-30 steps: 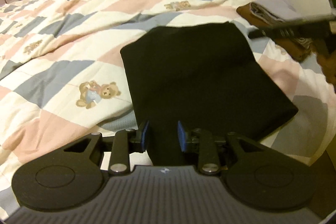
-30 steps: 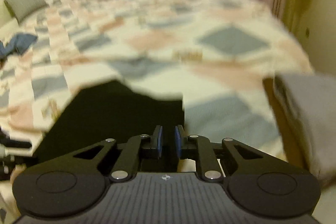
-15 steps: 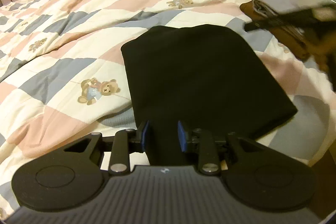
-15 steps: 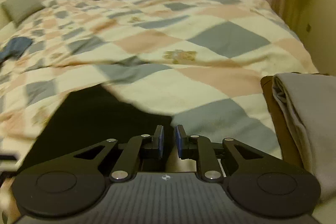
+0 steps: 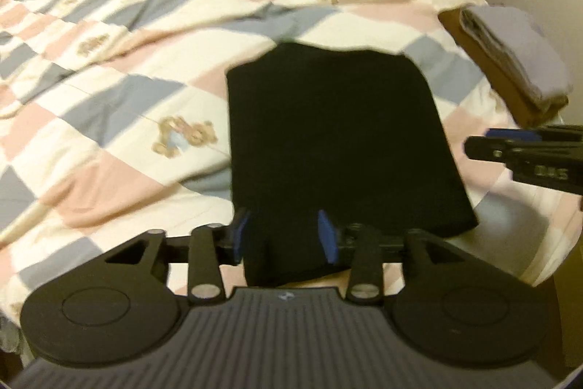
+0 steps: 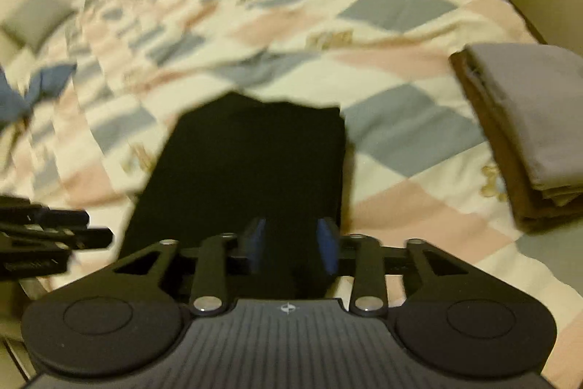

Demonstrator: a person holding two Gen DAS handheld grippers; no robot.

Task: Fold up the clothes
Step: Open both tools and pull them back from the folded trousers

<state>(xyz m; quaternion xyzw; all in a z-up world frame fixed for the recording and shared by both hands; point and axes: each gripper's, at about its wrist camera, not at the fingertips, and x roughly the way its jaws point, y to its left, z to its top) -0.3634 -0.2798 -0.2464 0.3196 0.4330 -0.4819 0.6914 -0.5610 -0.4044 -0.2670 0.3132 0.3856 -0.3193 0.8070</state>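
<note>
A folded black garment (image 5: 328, 133) lies flat on the patchwork quilt (image 5: 109, 97), close to the bed's near edge. My left gripper (image 5: 282, 239) is open, with the garment's near left corner lying between its blue pads. My right gripper (image 6: 291, 246) is open too, over the near right part of the same black garment (image 6: 247, 163). The left wrist view has the right gripper (image 5: 473, 144) entering from the right, beside the garment's right edge. In the right wrist view, the left gripper (image 6: 91, 232) sits low at the left. Both views are motion-blurred.
A stack of folded clothes (image 6: 528, 119), grey on top of brown, rests on the bed's right side and is also seen as folded clothes (image 5: 510, 61). A crumpled blue garment (image 6: 22, 93) and a grey pillow (image 6: 36, 13) lie far left. Curtains hang behind the bed.
Both grippers have opened wider. The right gripper swung down and left from facing the far bed, and its fingers now straddle the black garment's near edge. The left moved slightly.
</note>
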